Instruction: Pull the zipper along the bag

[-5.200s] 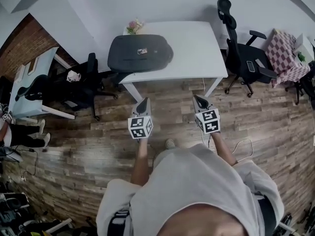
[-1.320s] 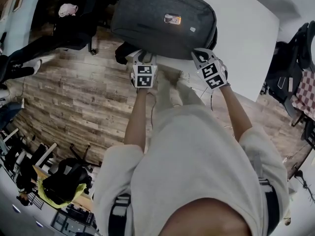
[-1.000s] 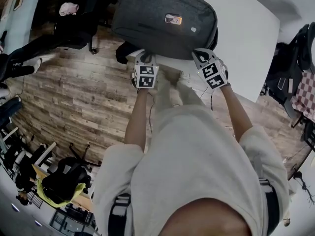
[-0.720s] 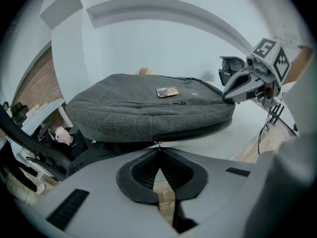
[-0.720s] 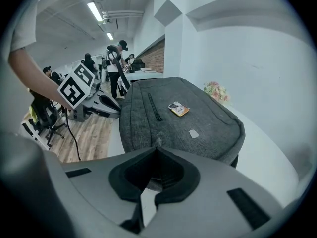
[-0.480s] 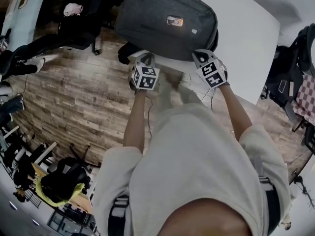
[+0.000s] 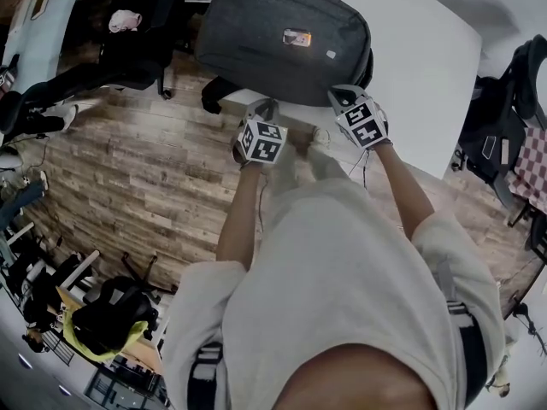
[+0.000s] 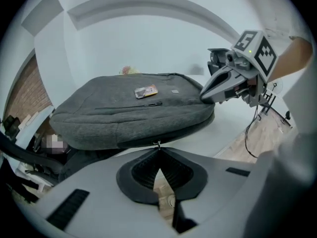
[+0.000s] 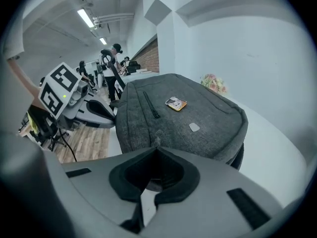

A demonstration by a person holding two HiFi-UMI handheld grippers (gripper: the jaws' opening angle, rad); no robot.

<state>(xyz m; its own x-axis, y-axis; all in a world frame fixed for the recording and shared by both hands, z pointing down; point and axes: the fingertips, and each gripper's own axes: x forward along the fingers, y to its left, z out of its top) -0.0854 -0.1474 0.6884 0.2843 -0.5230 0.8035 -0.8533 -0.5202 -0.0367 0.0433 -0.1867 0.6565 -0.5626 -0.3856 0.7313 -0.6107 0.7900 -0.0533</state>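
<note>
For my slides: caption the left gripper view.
Left gripper pinches the zipper pull of a grey backpack; right gripper grips its corner.

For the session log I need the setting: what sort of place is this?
Most likely an office or lab workroom: a white table holding a grey backpack, black swivel chairs on wood-look flooring, and ceiling strip lights overhead.

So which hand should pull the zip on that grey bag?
Left. The left gripper is shut on the small metal zipper pull at the grey fabric backpack's near edge; the right gripper only pinches fabric.
</note>
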